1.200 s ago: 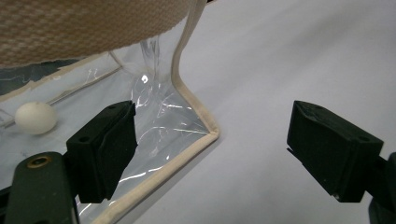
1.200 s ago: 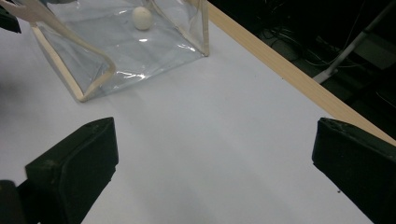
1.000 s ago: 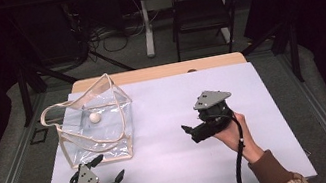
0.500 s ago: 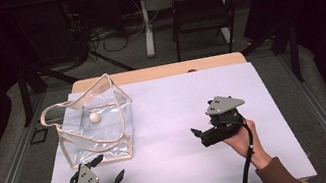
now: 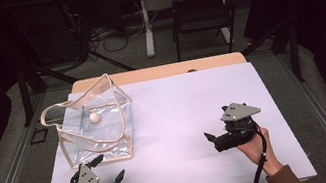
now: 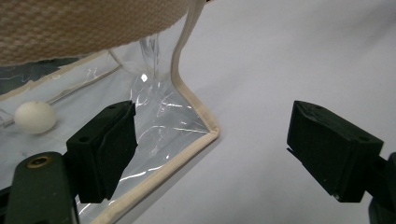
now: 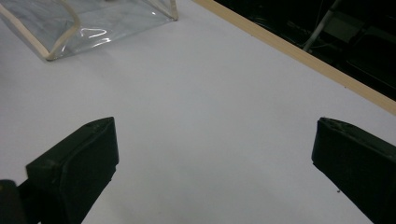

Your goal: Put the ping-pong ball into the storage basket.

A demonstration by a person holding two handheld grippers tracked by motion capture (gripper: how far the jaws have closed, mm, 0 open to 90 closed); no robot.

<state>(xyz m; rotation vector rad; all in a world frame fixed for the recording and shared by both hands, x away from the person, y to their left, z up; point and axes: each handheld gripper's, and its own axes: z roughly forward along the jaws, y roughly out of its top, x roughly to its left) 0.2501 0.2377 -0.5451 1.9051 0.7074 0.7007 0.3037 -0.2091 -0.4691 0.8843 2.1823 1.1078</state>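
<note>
A clear plastic bag (image 5: 102, 132) with beige trim and a looped strap stands on the left of the white table (image 5: 175, 114). A small white ball (image 5: 95, 117) lies inside it. My left gripper (image 5: 109, 167) is open just in front of the bag's near side. In the left gripper view its open jaws (image 6: 212, 149) frame the bag's bottom corner (image 6: 198, 122); the ball (image 6: 35, 116) shows through the wall and the strap (image 6: 84, 28) hangs overhead. My right gripper (image 5: 211, 139) is open at the right front, pointing left, with bare table between its jaws (image 7: 215, 163).
The table's wooden far edge (image 7: 303, 51) runs diagonally in the right gripper view, with the bag (image 7: 93, 23) at its upper left. Beyond the table stand a chair (image 5: 199, 9), table legs and floor cables. Dark floor surrounds the table.
My right gripper has drawn back toward the near edge and slightly right, staying open. The left gripper, the bag and the ball have not moved.
</note>
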